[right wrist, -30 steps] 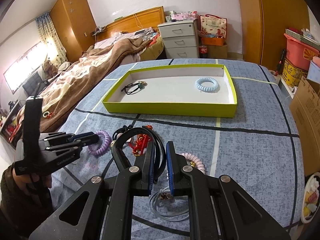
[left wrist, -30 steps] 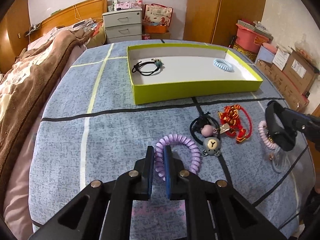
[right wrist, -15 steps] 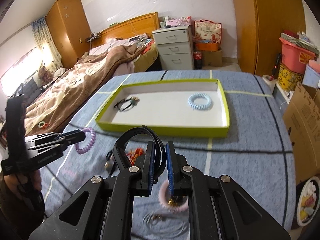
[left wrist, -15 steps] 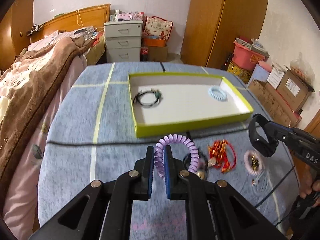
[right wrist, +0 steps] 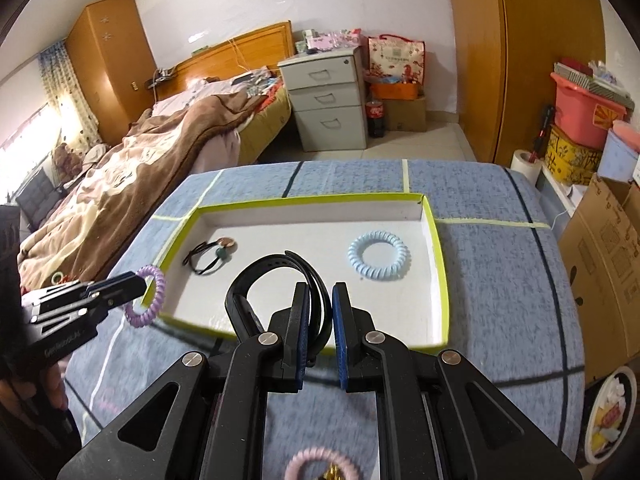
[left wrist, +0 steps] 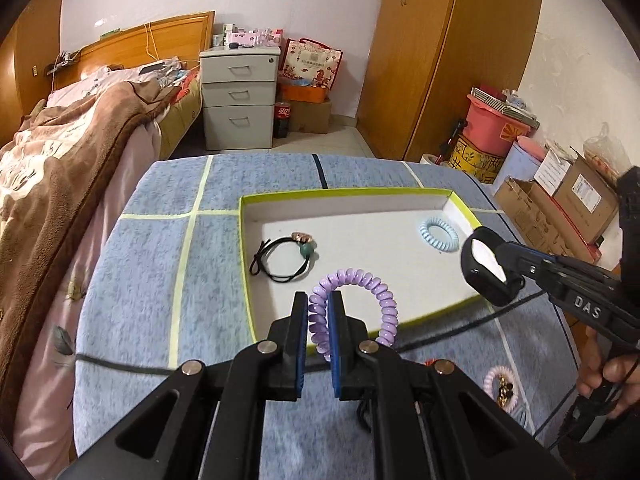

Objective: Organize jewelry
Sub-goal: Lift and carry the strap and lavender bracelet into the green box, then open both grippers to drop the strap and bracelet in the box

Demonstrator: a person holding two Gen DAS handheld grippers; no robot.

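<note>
My left gripper [left wrist: 319, 308] is shut on a purple spiral hair tie [left wrist: 374, 290] and holds it above the near left edge of the green-rimmed white tray [left wrist: 248, 280]. It also shows in the right wrist view [right wrist: 138, 286]. My right gripper [right wrist: 320, 300] is shut on a black wristband [right wrist: 256, 276], held above the tray's near edge [right wrist: 442, 280]; the band also shows in the left wrist view [left wrist: 486, 268]. In the tray lie a black hair tie with beads [left wrist: 286, 258] and a light blue spiral hair tie [left wrist: 438, 234].
A pink spiral hair tie with a gold charm [left wrist: 500, 386] lies on the blue patterned cloth [left wrist: 160, 280] in front of the tray. A bed [left wrist: 60, 152] is on the left, a grey drawer unit [left wrist: 238, 98] behind, and boxes [left wrist: 560, 204] on the right.
Both grippers rose from the cloth and moved forward over the tray's near edge, carrying the purple hair tie and the black wristband. The loose jewelry on the cloth dropped below view.
</note>
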